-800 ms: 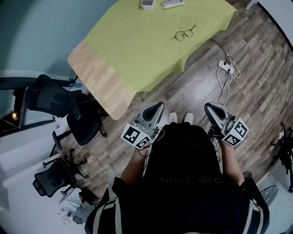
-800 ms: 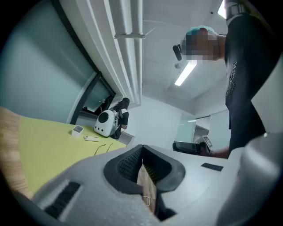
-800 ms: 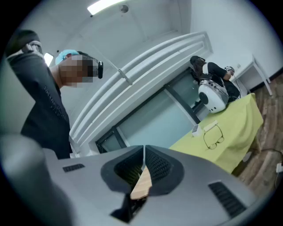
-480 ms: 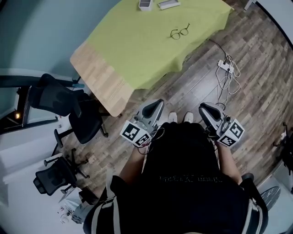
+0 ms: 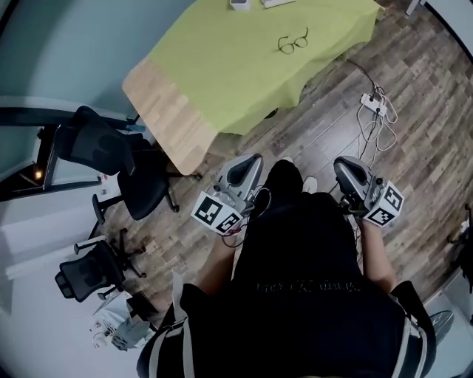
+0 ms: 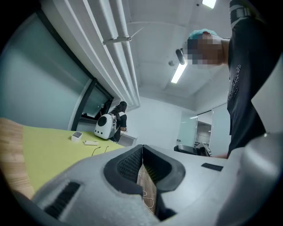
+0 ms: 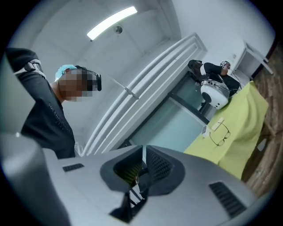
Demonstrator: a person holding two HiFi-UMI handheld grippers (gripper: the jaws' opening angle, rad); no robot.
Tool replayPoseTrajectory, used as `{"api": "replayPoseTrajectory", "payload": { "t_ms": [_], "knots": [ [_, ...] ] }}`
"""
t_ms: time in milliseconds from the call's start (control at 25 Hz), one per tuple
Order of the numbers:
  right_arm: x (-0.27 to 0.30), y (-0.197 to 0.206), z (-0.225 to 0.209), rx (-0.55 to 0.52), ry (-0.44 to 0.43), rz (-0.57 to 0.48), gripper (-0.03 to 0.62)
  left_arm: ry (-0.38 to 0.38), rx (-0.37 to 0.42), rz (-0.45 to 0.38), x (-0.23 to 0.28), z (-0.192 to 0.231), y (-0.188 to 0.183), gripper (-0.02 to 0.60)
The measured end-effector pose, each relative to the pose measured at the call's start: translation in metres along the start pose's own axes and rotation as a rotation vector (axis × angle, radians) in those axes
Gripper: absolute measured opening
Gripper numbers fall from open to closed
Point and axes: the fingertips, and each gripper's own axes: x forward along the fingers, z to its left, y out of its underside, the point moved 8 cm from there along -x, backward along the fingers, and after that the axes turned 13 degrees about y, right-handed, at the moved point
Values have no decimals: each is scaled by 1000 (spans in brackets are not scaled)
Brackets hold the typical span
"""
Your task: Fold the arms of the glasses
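The person stands on the wooden floor (image 5: 325, 125), a little away from the table (image 5: 166, 122), and holds both tools low in front of the body, near the waist. The left gripper (image 5: 252, 159) has its two jaws pressed together at the tips, and nothing is between them. The right gripper (image 5: 341, 164) is the same: the jaws are closed on each other and hold nothing. Both point forward, toward the table. The glasses (image 5: 293, 42) lie on the green cloth (image 5: 229, 70) that covers most of the table, near its far end and well apart from both grippers. They rest flat, and one thin arm sticks out from the frame. Beyond the glasses, at the far edge of the cloth, there is a small white box (image 5: 239, 4) and beside it a flat white object (image 5: 278, 2). The near end of the table is bare wood. On the floor to the right of the table lies a power strip (image 5: 374, 102) with loose white cables. To the left of the person stand two black office chairs (image 5: 111, 159).
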Motion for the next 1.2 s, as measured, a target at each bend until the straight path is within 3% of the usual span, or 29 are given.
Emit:
{"api": "replayPoseTrajectory", "payload": {
  "t_ms": [440, 680, 1200],
  "knots": [
    [11, -3, -17, -20, -15, 106, 40, 16, -5, 17, 34, 22, 9, 20],
    [24, -21, -60, -1, 80, 128, 40, 11, -14, -2, 64, 65, 0, 20],
    [130, -84, -147, -14, 113, 195, 40, 12, -40, 47, 138, 190, -23, 20]
  ]
}}
